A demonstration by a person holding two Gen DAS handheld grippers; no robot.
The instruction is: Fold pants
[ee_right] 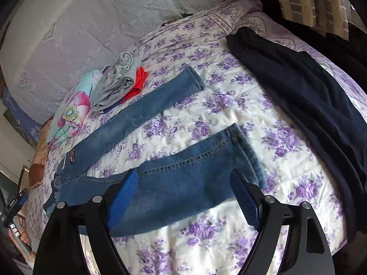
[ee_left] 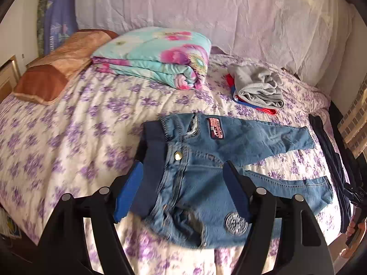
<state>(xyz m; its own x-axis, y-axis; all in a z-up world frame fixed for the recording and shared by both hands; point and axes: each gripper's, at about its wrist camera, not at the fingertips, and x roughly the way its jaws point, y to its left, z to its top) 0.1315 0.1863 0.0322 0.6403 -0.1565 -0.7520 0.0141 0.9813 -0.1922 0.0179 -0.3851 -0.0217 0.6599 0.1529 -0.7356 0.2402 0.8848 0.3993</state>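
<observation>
A pair of small blue jeans (ee_left: 201,178) is seen spread flat on a bed (ee_left: 68,137) covered with a purple-flowered quilt, the waistband turned toward the pillow end and the two legs splayed apart toward the foot edge. The left gripper (ee_left: 183,183) is held over the waist of the jeans with its blue-padded fingers (ee_left: 128,197) spread wide, one on either side of the fly and brass button, nothing being clamped between them. The right gripper (ee_right: 183,197) is held over the lower part of the nearer leg (ee_right: 195,167), its fingers likewise parted and nothing gripped; whether the pads touch the denim cannot be told. The farther leg (ee_right: 149,100) is shown angled away toward a small stack of folded clothes, a grey garment (ee_left: 259,87) laid over a red one (ee_right: 137,84). A folded floral blanket (ee_left: 156,57) and a tan pillow (ee_left: 57,68) are placed near the head edge. A dark navy garment (ee_right: 298,91) is draped along the foot edge of the bed, well apart from the jeans.
</observation>
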